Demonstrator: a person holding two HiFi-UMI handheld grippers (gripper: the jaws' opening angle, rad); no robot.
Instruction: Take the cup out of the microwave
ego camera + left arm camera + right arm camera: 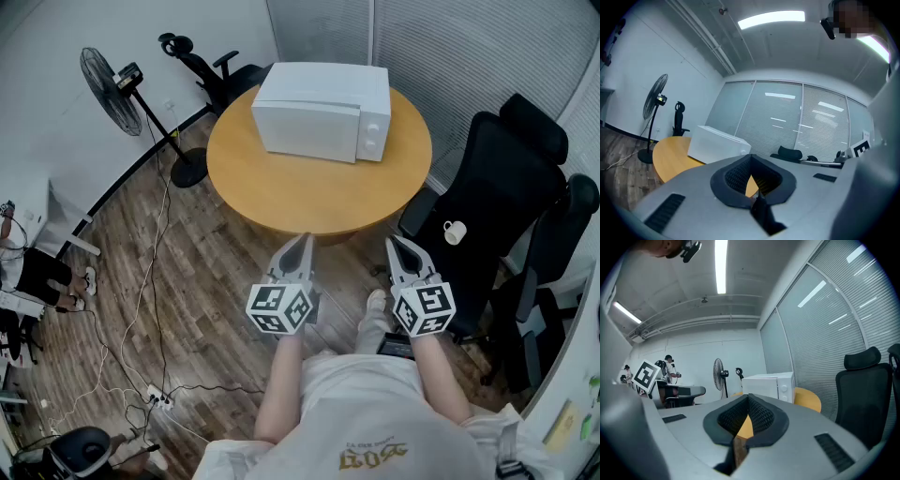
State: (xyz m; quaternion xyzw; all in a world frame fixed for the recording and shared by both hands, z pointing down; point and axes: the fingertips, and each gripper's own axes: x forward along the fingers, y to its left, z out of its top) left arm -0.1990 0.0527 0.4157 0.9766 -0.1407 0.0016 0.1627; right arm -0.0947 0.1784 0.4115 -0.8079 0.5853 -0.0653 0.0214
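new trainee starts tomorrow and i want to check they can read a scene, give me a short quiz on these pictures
1. True or false: the white box-shaped microwave on the round wooden table has its door shut.
2. Choose one: where is the small white cup?
A. on the table
B. on the seat of the black office chair
C. on the floor
3. Fill the gap: the left tool and the right tool are both ___, with nothing between their jaws.

Key: 1 true; 2 B; 3 shut
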